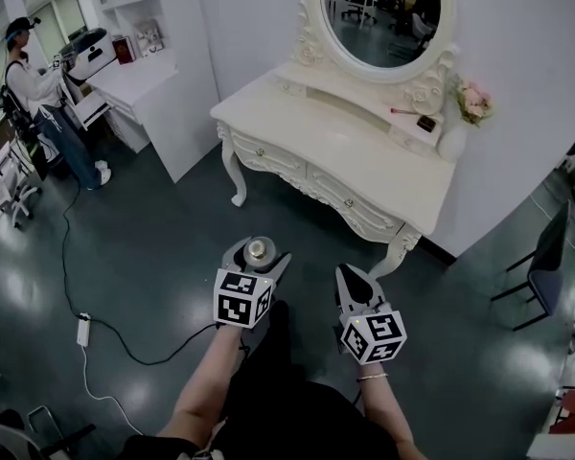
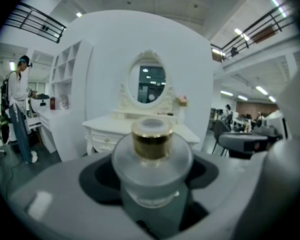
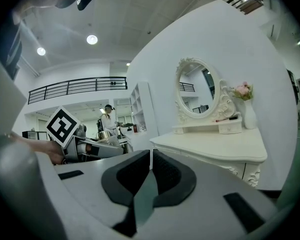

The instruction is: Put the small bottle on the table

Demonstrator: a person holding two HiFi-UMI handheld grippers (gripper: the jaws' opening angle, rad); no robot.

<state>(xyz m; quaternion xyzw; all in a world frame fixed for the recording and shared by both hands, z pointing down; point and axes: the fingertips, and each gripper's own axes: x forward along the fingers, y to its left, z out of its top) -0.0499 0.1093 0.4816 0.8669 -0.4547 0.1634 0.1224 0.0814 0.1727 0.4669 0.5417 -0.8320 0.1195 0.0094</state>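
Note:
My left gripper is shut on the small bottle, a round frosted-glass bottle with a gold collar and a clear cap, held upright between the jaws. It hangs over the dark floor, in front of the white dressing table and a little to its left. My right gripper hovers beside it to the right, its black pads nearly touching with nothing between them. The table top shows straight ahead in the left gripper view, with an oval mirror behind it.
On the table's back shelf lie a red pencil-like stick, a dark small box and a vase with pink flowers. A person stands at a white desk far left. A cable with a power strip runs across the floor.

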